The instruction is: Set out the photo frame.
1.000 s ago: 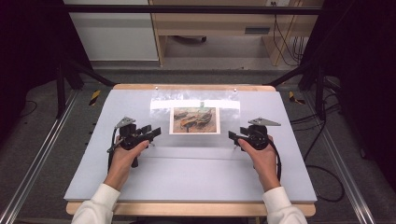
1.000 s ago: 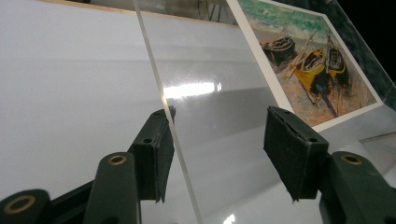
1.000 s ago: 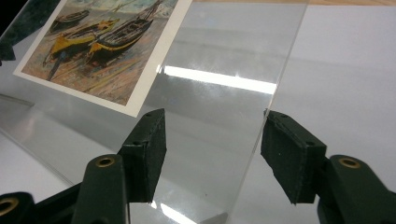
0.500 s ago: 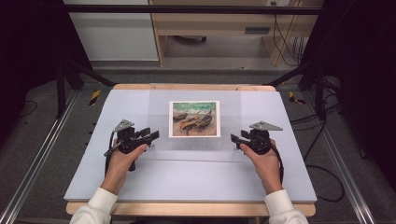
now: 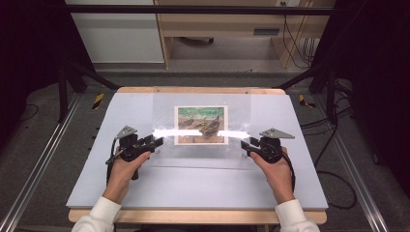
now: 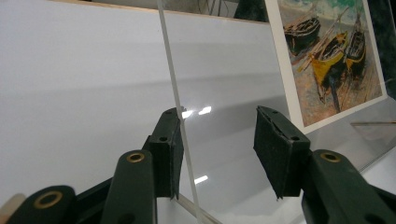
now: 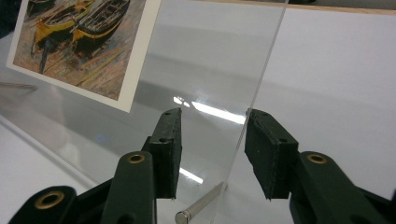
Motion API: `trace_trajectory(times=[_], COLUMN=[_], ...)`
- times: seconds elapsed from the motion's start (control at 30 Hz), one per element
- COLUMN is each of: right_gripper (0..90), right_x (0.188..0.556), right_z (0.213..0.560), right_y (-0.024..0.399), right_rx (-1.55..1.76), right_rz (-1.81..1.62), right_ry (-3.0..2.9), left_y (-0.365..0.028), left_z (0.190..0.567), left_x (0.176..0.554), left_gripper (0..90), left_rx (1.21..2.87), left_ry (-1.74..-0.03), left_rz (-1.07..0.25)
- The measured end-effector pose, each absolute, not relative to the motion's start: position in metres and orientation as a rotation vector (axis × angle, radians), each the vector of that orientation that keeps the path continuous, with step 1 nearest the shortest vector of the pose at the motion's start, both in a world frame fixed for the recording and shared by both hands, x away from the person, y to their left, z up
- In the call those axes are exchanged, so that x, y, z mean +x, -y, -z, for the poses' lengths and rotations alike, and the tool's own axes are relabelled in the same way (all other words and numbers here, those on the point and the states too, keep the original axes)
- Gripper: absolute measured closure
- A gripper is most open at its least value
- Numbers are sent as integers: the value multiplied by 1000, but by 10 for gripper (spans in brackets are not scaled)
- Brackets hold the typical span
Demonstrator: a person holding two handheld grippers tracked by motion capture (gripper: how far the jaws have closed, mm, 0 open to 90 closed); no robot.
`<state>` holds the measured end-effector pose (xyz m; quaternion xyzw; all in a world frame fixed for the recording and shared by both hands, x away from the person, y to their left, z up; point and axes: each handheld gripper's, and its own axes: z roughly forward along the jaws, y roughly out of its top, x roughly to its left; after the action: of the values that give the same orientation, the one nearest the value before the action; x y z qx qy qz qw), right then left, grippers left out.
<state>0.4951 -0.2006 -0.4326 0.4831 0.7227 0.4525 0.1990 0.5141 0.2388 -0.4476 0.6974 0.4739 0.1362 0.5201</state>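
Note:
A clear acrylic sheet (image 5: pixel 203 154) lies over a print of beached boats (image 5: pixel 200 124) on the white table mat (image 5: pixel 96 169). My left gripper (image 5: pixel 157 141) sits at the sheet's left edge and my right gripper (image 5: pixel 245 144) at its right edge. In the left gripper view the sheet's edge (image 6: pixel 180 121) runs between my jaws (image 6: pixel 217 112), close to the left pad. In the right gripper view the edge (image 7: pixel 254 98) runs close to the right pad of my jaws (image 7: pixel 212 112). Both pairs of jaws have just been closing and still stand apart around the sheet.
A bright band of glare (image 5: pixel 200 133) crosses the sheet between the grippers. A small metal pin (image 7: pixel 198 207) lies under the sheet near my right jaws. The mat rests on a wooden table (image 5: pixel 193 216), with dark frame legs and cables on the floor around it.
The glare on the sheet has shifted from its far edge to the middle. Both grippers' jaws have narrowed around the sheet's side edges. The hands have hardly moved.

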Motion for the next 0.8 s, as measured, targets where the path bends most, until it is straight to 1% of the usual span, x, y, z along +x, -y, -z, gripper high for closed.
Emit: trace_trajectory(times=[0.43, 0.8], right_gripper=[646, 672], right_x=[483, 479], right_z=[432, 433], right_y=[203, 205], right_rx=[1340, 1334], right_rz=[-1252, -1255], right_ry=[-2024, -2027], left_y=[-239, -241], left_z=[446, 445], left_x=[503, 499], left_gripper=[558, 580], left_rx=[1704, 1705], left_ry=[-1134, -1138], left_rz=[-345, -336])
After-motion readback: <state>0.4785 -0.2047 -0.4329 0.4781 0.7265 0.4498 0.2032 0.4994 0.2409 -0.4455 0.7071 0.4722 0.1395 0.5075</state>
